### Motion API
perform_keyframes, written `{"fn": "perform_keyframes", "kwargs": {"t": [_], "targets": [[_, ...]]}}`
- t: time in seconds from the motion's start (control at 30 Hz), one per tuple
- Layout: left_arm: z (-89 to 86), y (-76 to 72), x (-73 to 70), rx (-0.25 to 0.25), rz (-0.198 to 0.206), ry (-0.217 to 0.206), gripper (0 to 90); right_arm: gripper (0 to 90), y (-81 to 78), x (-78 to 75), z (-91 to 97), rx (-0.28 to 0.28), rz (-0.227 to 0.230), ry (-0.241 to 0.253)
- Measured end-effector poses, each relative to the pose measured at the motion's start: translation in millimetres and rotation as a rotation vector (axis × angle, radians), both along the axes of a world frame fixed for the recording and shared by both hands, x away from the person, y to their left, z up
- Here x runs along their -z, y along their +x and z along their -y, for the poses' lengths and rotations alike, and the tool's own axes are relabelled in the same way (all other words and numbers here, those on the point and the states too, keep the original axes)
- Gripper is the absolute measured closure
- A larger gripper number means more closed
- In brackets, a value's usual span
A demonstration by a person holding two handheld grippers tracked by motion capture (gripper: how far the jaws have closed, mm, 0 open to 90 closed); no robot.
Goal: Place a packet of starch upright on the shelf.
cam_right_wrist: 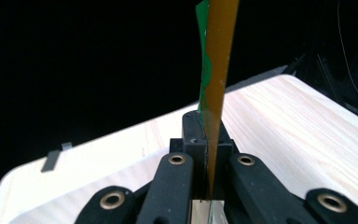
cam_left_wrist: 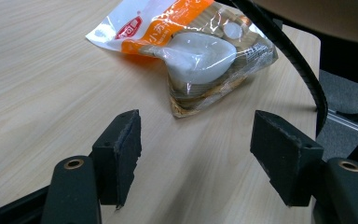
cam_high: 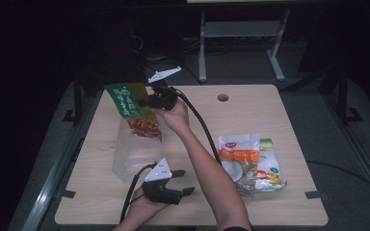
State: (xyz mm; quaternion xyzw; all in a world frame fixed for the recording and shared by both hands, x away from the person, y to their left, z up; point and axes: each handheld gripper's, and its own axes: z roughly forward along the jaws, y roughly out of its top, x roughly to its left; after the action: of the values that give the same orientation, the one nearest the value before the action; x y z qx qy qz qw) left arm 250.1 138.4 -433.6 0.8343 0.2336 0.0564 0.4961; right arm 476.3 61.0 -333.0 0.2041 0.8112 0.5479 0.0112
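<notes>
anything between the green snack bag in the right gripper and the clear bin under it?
Nothing visible. The right gripper holds the green snack bag by its edge above the clear bin, whose top looks open. The left gripper rests nearer the table's front edge.

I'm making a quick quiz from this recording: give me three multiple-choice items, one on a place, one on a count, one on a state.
1. Where is the green and orange packet?
A. flat on the table
B. above the clear container
C. on the floor

2. How many snack packets lie at the table's right side?
A. none
B. two
C. five

3. How do the left gripper's jaws stand?
A. open, nothing between
B. shut on a packet
C. shut on a cable

B: the right gripper holds it over the container.
B: orange-and-white packet overlaps green-and-white packet.
A: bare table shows between the pads.
</notes>
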Motion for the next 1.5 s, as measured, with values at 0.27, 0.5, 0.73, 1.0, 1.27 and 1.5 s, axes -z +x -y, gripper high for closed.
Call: {"fn": "perform_keyframes", "kwargs": {"t": [0.27, 0.5, 0.73, 1.0, 1.27, 1.5], "targets": [[-1.2, 0.6, -0.3, -0.004, -0.001, 0.002, 33.4, 89.3, 0.6, 10.6, 5.9, 0.023, -0.015, 0.005], [0.0, 0.5, 0.5, -0.006, -0.002, 0.001, 33.4, 89.0, 0.1, 16.1, 15.0, 0.030, -0.022, -0.004], [0.5, 1.2, 1.3, -0.005, -0.002, 0.005, 33.3, 88.4, 2.6, 18.9, 23.9, 0.054, -0.030, 0.005], [0.9, 1.6, 1.8, 0.000, -0.007, 0.011, 33.3, 74.2, 4.7, 13.8, 31.7, 0.071, -0.038, -0.041], [2.0, 1.7, 2.3, 0.003, -0.010, 0.015, 33.3, 64.8, 1.9, 5.5, 43.6, 0.080, -0.061, -0.062], [2.2, 2.7, 2.7, 0.000, -0.016, 0.007, 33.3, 61.4, -1.7, 0.2, 57.0, 0.082, -0.064, -0.073]]}}
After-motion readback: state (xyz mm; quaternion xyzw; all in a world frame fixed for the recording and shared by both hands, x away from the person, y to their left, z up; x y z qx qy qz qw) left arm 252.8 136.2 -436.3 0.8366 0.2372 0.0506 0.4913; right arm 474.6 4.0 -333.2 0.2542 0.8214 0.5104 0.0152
